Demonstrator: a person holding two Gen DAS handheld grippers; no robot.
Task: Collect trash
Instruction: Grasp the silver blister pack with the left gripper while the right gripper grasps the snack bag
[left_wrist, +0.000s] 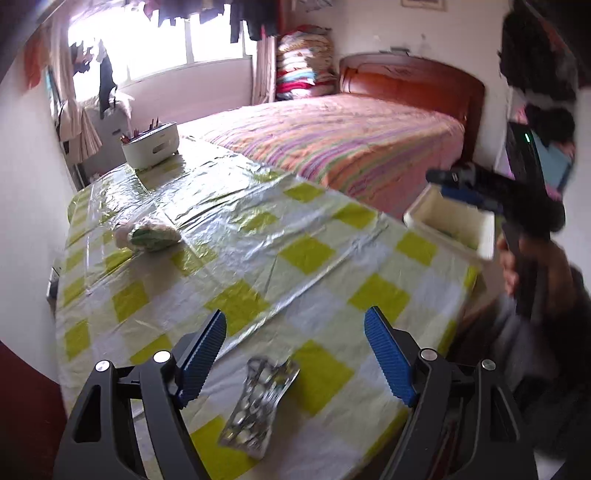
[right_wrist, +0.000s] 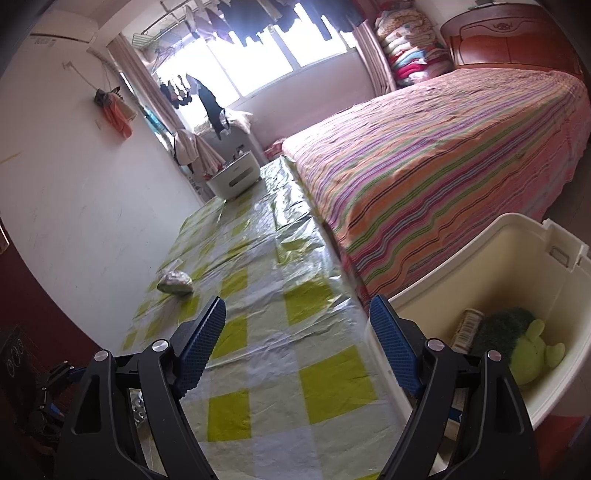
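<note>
Both jaws stand apart: the left hand-held gripper (left_wrist: 295, 350) hovers over an empty foil blister pack (left_wrist: 258, 398) on the checked counter (left_wrist: 314, 251), holding nothing. The right hand-held gripper (right_wrist: 297, 343) is empty beside the white bin (right_wrist: 517, 258). A crumpled wrapper (left_wrist: 147, 234) lies farther along.

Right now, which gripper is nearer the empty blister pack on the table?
Left. The left gripper hangs right over the blister pack, jaws open with the pack between its fingers. The right gripper is off by the white bin at the table's bed-side edge.
</note>
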